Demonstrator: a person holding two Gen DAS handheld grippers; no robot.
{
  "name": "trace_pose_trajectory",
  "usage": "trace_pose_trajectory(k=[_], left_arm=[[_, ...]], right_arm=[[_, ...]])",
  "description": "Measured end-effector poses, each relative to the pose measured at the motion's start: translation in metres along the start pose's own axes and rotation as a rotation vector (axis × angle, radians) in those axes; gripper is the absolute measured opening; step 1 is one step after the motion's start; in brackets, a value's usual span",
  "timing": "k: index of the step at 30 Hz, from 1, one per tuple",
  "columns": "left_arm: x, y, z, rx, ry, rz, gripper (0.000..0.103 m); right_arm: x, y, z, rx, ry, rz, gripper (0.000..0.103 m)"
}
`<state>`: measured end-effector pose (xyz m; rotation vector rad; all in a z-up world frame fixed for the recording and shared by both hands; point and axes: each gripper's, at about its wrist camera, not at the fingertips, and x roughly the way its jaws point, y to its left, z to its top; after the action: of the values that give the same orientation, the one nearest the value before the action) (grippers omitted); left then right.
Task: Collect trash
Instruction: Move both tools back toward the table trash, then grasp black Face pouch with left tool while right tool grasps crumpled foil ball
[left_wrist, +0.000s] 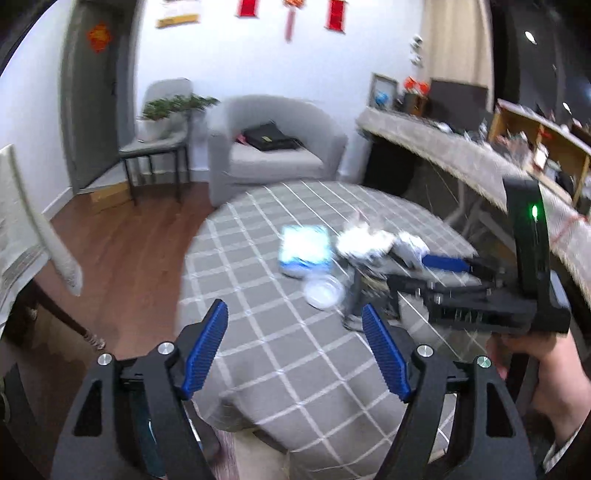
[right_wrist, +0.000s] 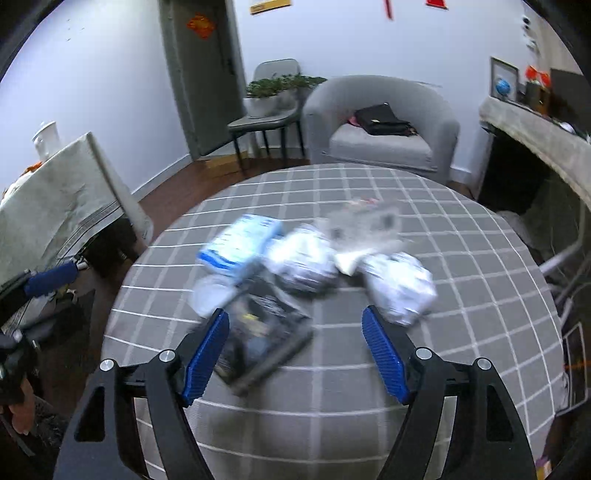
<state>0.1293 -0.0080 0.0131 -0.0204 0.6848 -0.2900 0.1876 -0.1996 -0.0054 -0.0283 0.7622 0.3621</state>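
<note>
A heap of trash lies on a round table with a grey checked cloth (right_wrist: 461, 280). It holds a blue-and-white packet (right_wrist: 240, 240), two crumpled white wads (right_wrist: 304, 264) (right_wrist: 400, 284), a clear plastic wrapper (right_wrist: 365, 221), a dark flat packet (right_wrist: 264, 334) and a clear round lid (left_wrist: 323, 291). My right gripper (right_wrist: 295, 350) is open and empty, just above the dark packet. My left gripper (left_wrist: 295, 350) is open and empty, over the near left part of the table (left_wrist: 258, 258). The right gripper also shows in the left wrist view (left_wrist: 424, 266), beside the heap. Both views are motion-blurred.
A grey armchair (right_wrist: 380, 125) with a black bag (right_wrist: 382, 120) stands behind the table. A chair with a potted plant (right_wrist: 269, 98) is beside a door. A cloth-covered shelf (right_wrist: 535, 129) runs along the right. A covered table (right_wrist: 55, 199) stands at left.
</note>
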Motion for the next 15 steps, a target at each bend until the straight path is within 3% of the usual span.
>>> trace_pose_trajectory(k=[7,15], left_arm=[[0.038,-0.028,-0.008,0.049,0.101,-0.079,0.080],[0.073,-0.052,-0.012,0.088,0.162,-0.100,0.080]], right_arm=[[-0.006,-0.034,-0.012,0.049,0.002,-0.008,0.076],[-0.008,-0.061,-0.021,0.075,0.015,-0.020,0.076]])
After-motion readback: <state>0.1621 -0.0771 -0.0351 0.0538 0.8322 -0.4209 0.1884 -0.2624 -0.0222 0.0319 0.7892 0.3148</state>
